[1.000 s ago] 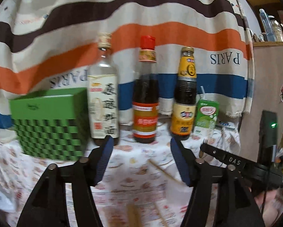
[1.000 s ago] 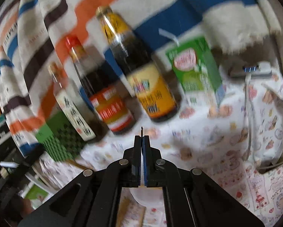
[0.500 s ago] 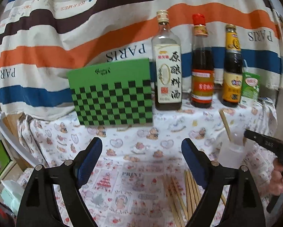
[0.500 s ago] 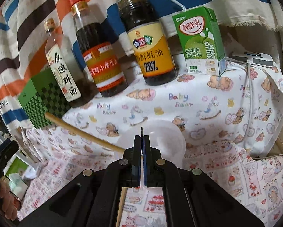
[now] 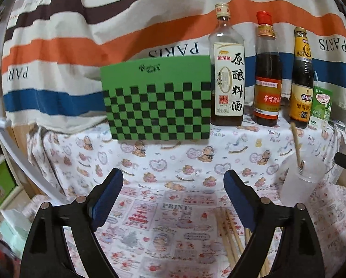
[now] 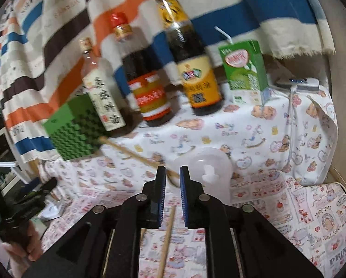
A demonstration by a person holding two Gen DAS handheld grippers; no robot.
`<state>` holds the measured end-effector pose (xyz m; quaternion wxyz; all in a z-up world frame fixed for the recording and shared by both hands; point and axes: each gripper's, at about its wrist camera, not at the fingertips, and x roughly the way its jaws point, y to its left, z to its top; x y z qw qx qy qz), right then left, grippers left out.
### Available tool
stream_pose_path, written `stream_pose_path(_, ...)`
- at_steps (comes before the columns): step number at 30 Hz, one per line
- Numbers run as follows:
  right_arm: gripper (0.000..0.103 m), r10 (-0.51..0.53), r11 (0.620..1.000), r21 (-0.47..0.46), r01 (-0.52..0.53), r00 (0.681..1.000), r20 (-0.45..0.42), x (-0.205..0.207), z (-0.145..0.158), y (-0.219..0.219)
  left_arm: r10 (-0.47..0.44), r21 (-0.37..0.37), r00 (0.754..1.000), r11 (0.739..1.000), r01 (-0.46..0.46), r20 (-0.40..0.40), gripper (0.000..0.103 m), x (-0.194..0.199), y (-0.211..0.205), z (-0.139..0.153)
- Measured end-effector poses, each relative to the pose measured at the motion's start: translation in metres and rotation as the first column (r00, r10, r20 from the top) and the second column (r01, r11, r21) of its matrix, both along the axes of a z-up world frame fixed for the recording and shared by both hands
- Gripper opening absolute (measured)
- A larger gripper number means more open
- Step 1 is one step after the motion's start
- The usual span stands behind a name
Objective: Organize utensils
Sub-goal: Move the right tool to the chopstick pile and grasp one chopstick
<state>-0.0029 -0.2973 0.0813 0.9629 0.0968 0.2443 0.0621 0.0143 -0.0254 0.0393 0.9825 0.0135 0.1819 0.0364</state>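
One chopstick [image 5: 296, 144] in cup [image 5: 302, 180]; left hand-held gripper [image 5: 173, 199] wide, empty; right hand-held gripper [image 6: 173, 185] opening, empty; right view alone shows charger [image 6: 299, 83].

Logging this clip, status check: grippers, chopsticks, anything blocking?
Left gripper open, empty. Right gripper opening, nothing between fingers. One chopstick in the plastic cup; loose chopsticks on the tablecloth. Nothing in the way.

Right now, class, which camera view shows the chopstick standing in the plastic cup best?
The left wrist view: there the chopstick stands sharp and whole in the plastic cup. The right wrist view shows it blurred, slanting left from the cup, its lower end behind the gripper fingers.
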Motion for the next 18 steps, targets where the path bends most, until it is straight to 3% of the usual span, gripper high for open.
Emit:
stream_pose_path(6, 0.024, 0.111, 0.994, 0.006, -0.111, 0.994, -0.004, -0.011, 0.004, 0.021, -0.065, -0.127, 0.991, 0.991, 0.051, -0.115, 0.087, 0.009, 0.009, -0.026)
stream_pose_path(10, 0.025, 0.117, 0.993, -0.004, -0.118, 0.988, -0.099, 0.001, -0.014, 0.029, 0.060, -0.024, 0.997, 0.998, -0.061, -0.043, 0.091, 0.000, 0.020, -0.023)
stream_pose_path(14, 0.025, 0.093, 0.994, -0.044, -0.104, 0.974, -0.208, 0.018, -0.039, 0.036, 0.054, -0.113, 0.996, 0.992, -0.061, -0.065, 0.092, 0.001, 0.033, -0.024)
stream_pose_path(18, 0.025, 0.047, 0.993, -0.089, -0.078, 0.949, -0.311, 0.031, -0.063, 0.041, 0.040, -0.148, 0.994, 0.988, -0.055, -0.100, 0.093, 0.009, 0.037, -0.031)
